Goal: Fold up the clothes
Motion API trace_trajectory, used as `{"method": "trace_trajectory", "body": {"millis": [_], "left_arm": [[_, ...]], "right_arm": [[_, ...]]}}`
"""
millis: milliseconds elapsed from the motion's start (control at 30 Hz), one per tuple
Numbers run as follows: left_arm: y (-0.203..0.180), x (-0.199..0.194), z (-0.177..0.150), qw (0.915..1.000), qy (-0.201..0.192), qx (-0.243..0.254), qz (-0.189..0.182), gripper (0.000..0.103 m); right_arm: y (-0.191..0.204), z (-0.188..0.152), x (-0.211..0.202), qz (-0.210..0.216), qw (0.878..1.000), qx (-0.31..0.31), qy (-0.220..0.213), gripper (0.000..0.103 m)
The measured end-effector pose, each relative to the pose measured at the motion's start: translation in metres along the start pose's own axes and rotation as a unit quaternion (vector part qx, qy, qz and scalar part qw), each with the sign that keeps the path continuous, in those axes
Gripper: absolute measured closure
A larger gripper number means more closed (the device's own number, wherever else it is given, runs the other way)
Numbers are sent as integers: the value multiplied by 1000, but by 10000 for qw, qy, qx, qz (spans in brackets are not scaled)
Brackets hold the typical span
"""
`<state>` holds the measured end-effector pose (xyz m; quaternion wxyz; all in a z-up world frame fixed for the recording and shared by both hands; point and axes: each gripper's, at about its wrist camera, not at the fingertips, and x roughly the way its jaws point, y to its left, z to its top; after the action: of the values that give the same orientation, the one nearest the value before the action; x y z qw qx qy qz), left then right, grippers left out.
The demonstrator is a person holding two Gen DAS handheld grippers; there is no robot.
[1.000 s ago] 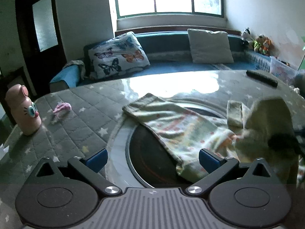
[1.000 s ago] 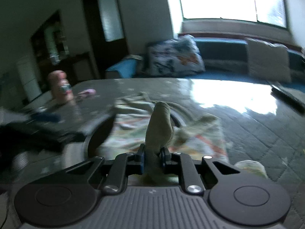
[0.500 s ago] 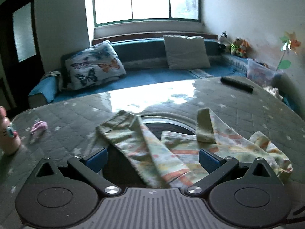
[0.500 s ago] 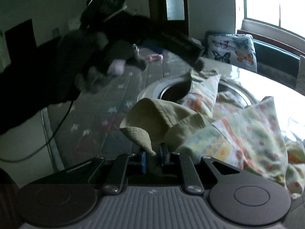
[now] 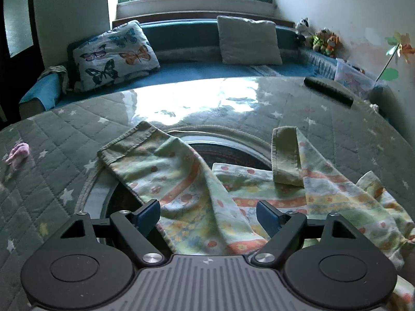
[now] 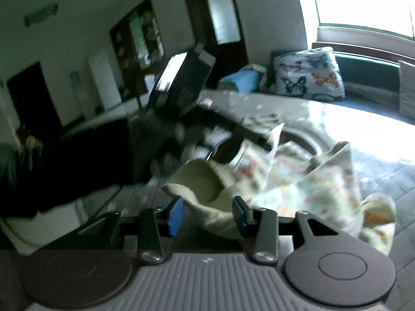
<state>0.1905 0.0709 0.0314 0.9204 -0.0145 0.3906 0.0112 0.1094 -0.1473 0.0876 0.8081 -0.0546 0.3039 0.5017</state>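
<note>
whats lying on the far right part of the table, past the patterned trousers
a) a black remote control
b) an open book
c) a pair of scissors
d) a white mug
a: a long black remote control lies on the star-quilted table cover, beyond the patterned trousers.

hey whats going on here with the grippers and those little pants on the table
A person holding a gripper in each hand is folding a pair of small patterned trousers spread on the quilted table. The right gripper has its jaws opening, with the green ribbed waistband between them but no longer pinched. The left gripper hovers over one trouser leg, its jaws closing but not yet gripping the cloth. The fold is not finished; the legs lie apart.
</note>
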Motion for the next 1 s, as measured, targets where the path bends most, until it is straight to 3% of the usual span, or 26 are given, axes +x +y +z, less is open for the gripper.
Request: {"method": "trace_trajectory", "body": {"millis": [167,400,500,567,667,700,800,867,1000], "left_arm": [[-2,11,4,9998,98,162,-71,23],[-3,29,10,9996,188,183,-85,31],[-2,36,12,9994,278,180,-68,49],[1,41,11,9992,371,152,-41,73],[6,39,7,9991,391,107,-115,92],[6,36,6,9993,344,112,-118,94],[7,22,3,9998,163,123,-80,99],[9,11,1,9999,36,125,-29,99],[19,-22,-7,9997,-234,-23,42,100]], "right_arm": [[-42,25,1,-44,9976,655,-232,53],[-95,36,44,-1139,9901,818,-12,53],[-121,34,72,-1552,9825,1014,151,53],[-135,31,84,-1673,9788,1163,208,53],[-152,21,98,-1742,9734,1465,239,53],[-154,19,101,-1741,9726,1522,245,54],[-157,14,106,-1663,9726,1594,320,67],[-154,12,105,-1671,9720,1619,328,91],[-143,15,87,-1755,9707,1641,100,99]]}}
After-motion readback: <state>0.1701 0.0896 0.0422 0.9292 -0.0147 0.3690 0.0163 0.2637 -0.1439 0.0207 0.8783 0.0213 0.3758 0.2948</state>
